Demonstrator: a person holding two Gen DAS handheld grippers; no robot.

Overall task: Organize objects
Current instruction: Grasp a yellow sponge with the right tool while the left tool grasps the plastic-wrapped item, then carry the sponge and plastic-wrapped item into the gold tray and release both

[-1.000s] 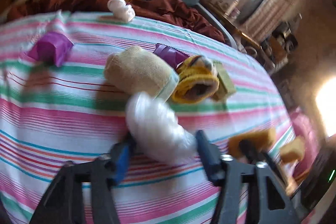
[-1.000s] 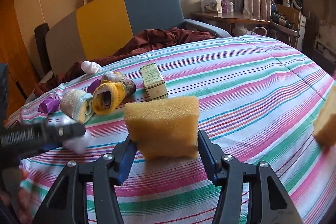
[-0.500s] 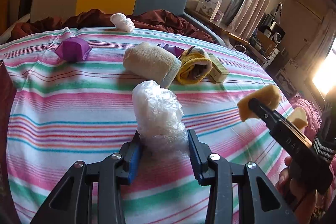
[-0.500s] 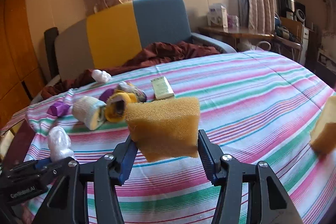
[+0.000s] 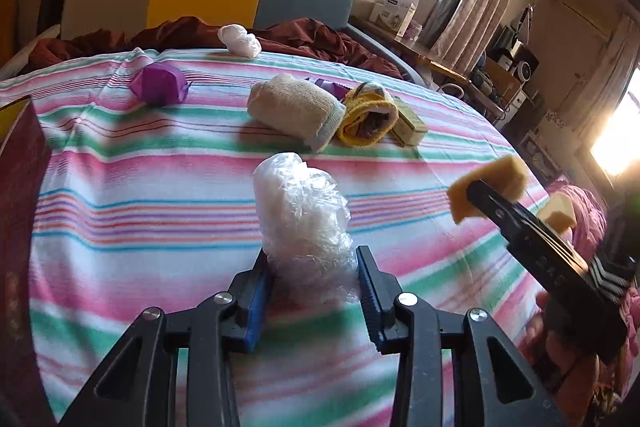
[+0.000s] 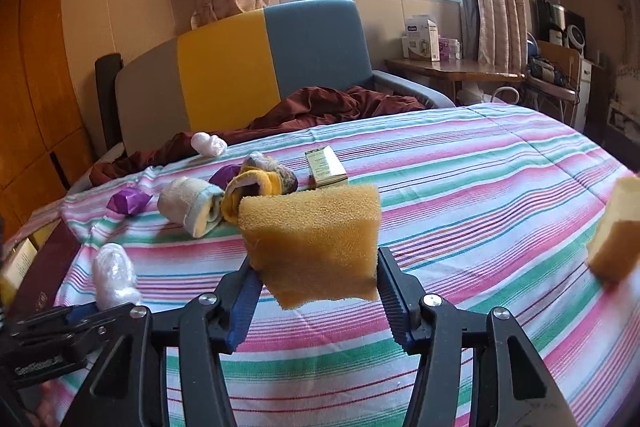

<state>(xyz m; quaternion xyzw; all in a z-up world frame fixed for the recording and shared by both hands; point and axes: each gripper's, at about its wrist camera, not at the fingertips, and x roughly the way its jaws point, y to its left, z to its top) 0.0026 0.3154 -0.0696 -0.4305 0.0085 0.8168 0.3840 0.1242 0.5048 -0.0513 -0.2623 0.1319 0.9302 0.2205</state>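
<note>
Left gripper (image 5: 312, 283) clamped on crumpled clear plastic wad (image 5: 304, 215), held above striped bedspread (image 5: 120, 195). Right gripper (image 6: 314, 291) clamped on yellow sponge (image 6: 312, 239), lifted clear of bedspread. Second sponge (image 6: 616, 231) at right edge. Cream sock roll (image 5: 296, 111), yellow sock roll (image 5: 368, 119), small box (image 5: 408, 123) grouped farther back; purple wad (image 5: 160, 89) apart.

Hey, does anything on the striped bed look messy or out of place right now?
Mostly loose clutter: a purple wad, rolled socks and a small box lie bunched together, and a second sponge sits alone at the bed's right edge. Nothing looks spilled or damaged.
</note>
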